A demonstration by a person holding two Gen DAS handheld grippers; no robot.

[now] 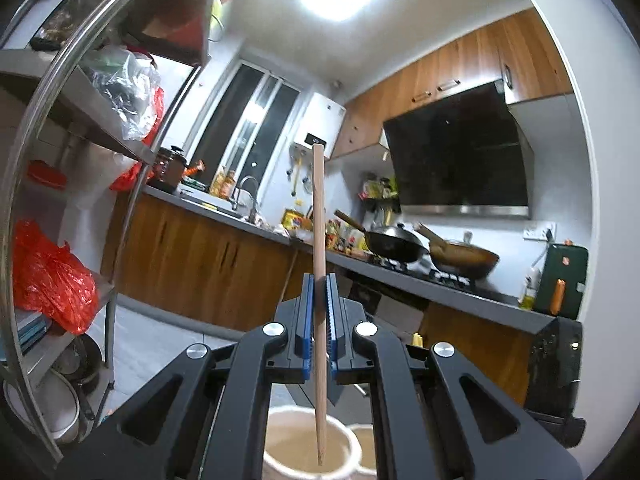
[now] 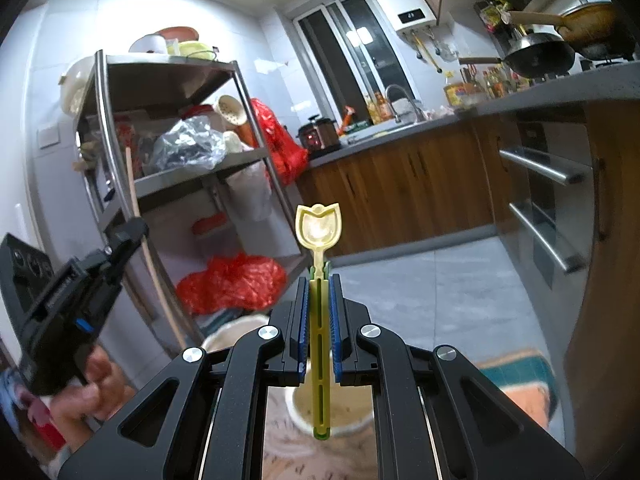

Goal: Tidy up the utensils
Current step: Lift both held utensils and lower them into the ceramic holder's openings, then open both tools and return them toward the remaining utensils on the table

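Observation:
My left gripper (image 1: 320, 280) is shut on a wooden chopstick (image 1: 319, 240) held upright; its lower tip hangs over a cream cup (image 1: 308, 446) below. My right gripper (image 2: 319, 280) is shut on a yellow-green plastic spoon (image 2: 319, 232), bowl end up, its handle end over another cream cup (image 2: 332, 408). In the right wrist view the left gripper (image 2: 120, 240) shows at the left with the chopstick (image 2: 148, 248) and a hand behind it. A second cream cup (image 2: 232, 334) stands beside the first.
A steel shelf rack (image 2: 168, 160) with red bags (image 2: 232, 280) and bowls stands to the left. A counter (image 1: 400, 276) with woks (image 1: 396, 240), sink and bottles runs along the far wall. An oven with bar handles (image 2: 540, 168) is at right. Another cup (image 1: 366, 448) sits beside the first.

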